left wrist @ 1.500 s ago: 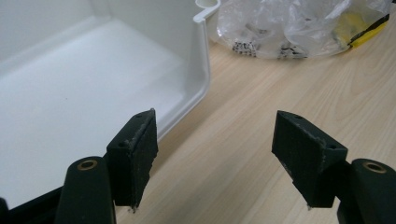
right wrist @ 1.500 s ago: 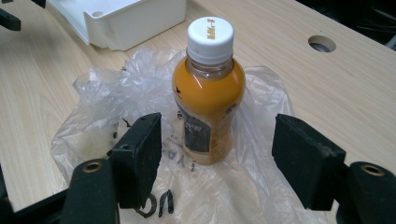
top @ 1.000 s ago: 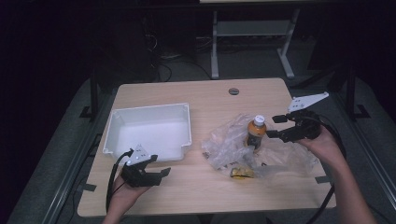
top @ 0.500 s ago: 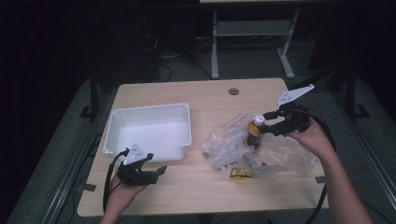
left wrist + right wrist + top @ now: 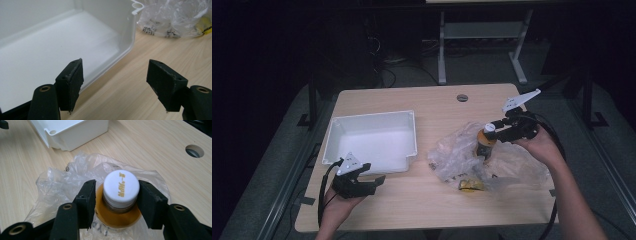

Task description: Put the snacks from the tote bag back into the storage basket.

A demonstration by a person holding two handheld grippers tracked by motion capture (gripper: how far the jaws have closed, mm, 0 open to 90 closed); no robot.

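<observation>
Standing upright on the crumpled clear plastic bag (image 5: 472,157), the small amber bottle (image 5: 485,145) sits right of the white tray (image 5: 371,141) on the tabletop (image 5: 432,102) in the high view; the right gripper (image 5: 495,129) reaches its cap, and the left gripper (image 5: 372,181) rests near the tray's front edge. In the left gripper view, its jaws stand wide with nothing between them. In the right gripper view, the jaws have just been closing around the bottle's white cap (image 5: 121,185); one pad seems to touch, the other stands just clear.

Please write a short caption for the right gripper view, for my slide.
Right hand-held gripper closing its jaws around the white-capped amber bottle standing in crumpled clear plastic wrap.
</observation>
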